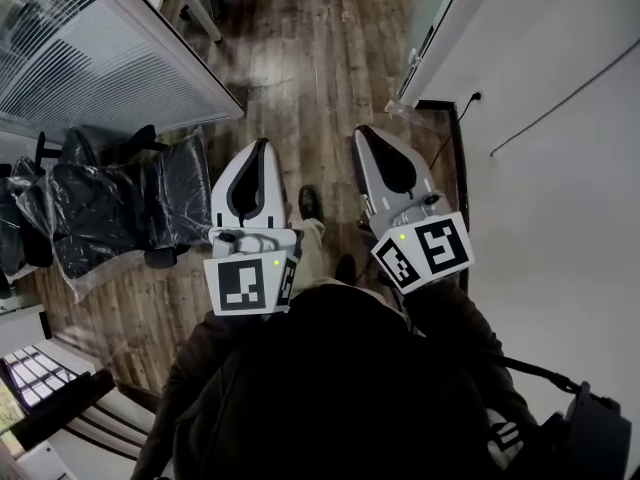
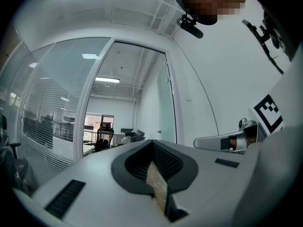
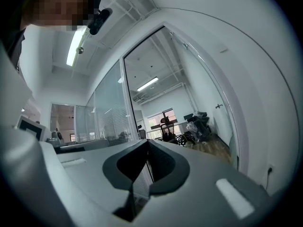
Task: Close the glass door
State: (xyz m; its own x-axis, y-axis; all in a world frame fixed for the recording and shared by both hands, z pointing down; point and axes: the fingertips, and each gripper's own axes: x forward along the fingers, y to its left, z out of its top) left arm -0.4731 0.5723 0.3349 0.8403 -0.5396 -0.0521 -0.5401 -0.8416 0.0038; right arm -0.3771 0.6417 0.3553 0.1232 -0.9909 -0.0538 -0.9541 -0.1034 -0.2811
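- While the person stands on the wood floor (image 1: 320, 78), the left claw (image 1: 262, 144) points toward the top of the head view with its jaws together, touching nothing.
- Its own view shows the left claw (image 2: 158, 186) with only a thin slit between the jaws and no object in it.
- The right claw (image 1: 364, 130) sits beside it, slightly further up the frame, jaws likewise together and empty.
- Seen from its own camera, the right claw (image 3: 141, 181) has the same narrow slit, with nothing gripped.
- Both claws are well apart from the glass door (image 1: 437, 13), which stands in the upper right of the head view, swung open against the white wall (image 1: 560, 118).
- From the left gripper view the glass door (image 2: 166, 103) is right of centre, at the right edge of an open doorway.
- From the right gripper view the glass door (image 3: 222, 122) fills the right side, a small handle (image 3: 218, 106) showing on it.
- Bare floor runs from the claws up to the doorway.
- A partition with blinds (image 1: 90, 48) closes off the upper left.
- Black chairs wrapped in plastic (image 1: 110, 213) crowd the left edge, near the left claw.
- A dark-edged panel (image 1: 458, 168) stands low by the wall, just right of the right claw; I cannot tell what it is.
- A socket (image 1: 474, 96) sits on the wall above it.
- One shoe (image 1: 310, 203) shows between the claws.
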